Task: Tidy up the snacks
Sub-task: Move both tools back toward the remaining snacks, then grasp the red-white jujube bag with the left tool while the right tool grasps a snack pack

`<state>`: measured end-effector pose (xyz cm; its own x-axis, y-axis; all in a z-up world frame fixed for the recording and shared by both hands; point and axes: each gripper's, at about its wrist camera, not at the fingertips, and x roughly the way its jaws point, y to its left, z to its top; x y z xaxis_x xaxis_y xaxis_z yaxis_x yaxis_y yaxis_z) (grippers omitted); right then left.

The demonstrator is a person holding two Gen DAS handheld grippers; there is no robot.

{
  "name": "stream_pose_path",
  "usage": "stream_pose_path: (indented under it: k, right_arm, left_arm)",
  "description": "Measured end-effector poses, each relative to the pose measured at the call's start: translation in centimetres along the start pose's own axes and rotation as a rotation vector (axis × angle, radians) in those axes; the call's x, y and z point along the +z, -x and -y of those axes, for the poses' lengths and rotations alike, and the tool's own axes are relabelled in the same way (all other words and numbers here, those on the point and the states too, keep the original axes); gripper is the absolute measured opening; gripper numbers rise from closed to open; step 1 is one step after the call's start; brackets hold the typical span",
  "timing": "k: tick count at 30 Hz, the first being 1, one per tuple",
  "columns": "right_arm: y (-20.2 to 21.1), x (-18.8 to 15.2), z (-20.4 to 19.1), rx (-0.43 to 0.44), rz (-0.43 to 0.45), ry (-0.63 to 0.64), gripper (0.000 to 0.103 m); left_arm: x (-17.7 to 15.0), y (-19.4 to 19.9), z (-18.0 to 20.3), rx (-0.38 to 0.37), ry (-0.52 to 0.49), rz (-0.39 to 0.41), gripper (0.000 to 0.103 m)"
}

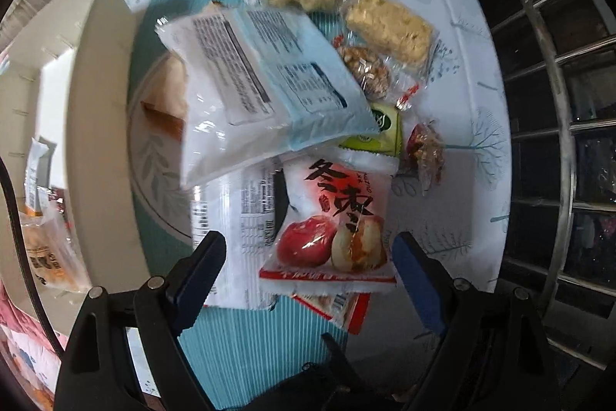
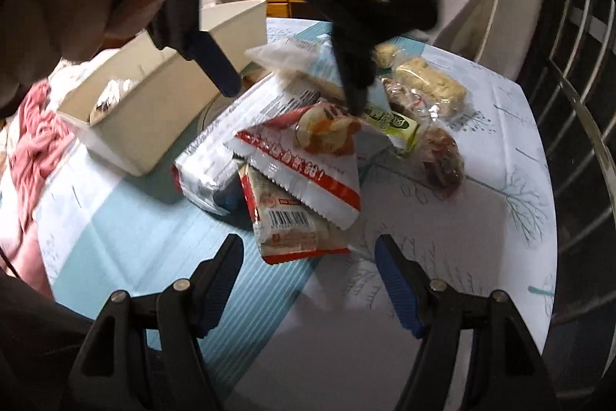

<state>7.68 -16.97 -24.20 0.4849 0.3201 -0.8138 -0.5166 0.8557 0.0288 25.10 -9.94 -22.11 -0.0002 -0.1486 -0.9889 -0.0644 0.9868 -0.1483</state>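
Note:
A heap of snack packets lies on a plate (image 1: 154, 160). Topmost near me is a red-and-white jujube packet (image 1: 331, 222) (image 2: 308, 156). My left gripper (image 1: 306, 241) (image 2: 292, 99) points straight down over it, open, with one finger on each side of the packet and the pads clear of it. A big white-and-blue packet (image 1: 261, 83) leans across the heap. Beneath lie a white printed packet (image 1: 235, 218) (image 2: 215, 156) and a red barcode packet (image 1: 338, 303) (image 2: 288, 222). My right gripper (image 2: 308, 243) hangs open and holds nothing, just short of the barcode packet.
A cream organiser box (image 1: 100, 103) (image 2: 154, 110) stands left of the heap with packets inside (image 1: 42, 249). Rice-crisp bars (image 1: 389, 26) (image 2: 431, 87), a green packet (image 1: 381, 133) and wrapped sweets (image 1: 423, 149) lie beyond. A metal grille (image 1: 558, 141) borders the right; a pink cloth (image 2: 34, 141) lies left.

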Motion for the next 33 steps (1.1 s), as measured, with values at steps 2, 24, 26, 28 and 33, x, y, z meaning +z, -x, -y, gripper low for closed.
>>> stream_pose_path:
  k: [2, 24, 26, 28, 33]
  right_arm:
    - [-0.3, -0.1, 0.0, 0.015, 0.007, 0.007, 0.069]
    - [-2.8, 0.6, 1.6, 0.08, -0.041, 0.001, 0.021]
    - [-2.7, 0.7, 1.6, 0.085, -0.053, 0.003, 0.019]
    - [-2.6, 0.6, 1.6, 0.094, -0.064, 0.003, 0.016]
    - [-1.7, 0.5, 1.3, 0.127, -0.105, -0.004, 0.008]
  left_arm:
    - [0.2, -1.0, 0.1, -0.004, 0.012, -0.028, 0.087]
    - [1.5, -4.1, 2.1, 0.107, 0.029, -0.072, 0.066]
    - [1.6, -3.9, 2.1, 0.096, 0.032, -0.073, 0.062]
    - [2.0, -3.5, 2.0, 0.092, 0.035, -0.073, 0.06]
    - [1.7, -2.1, 1.8, 0.076, 0.033, -0.071, 0.056]
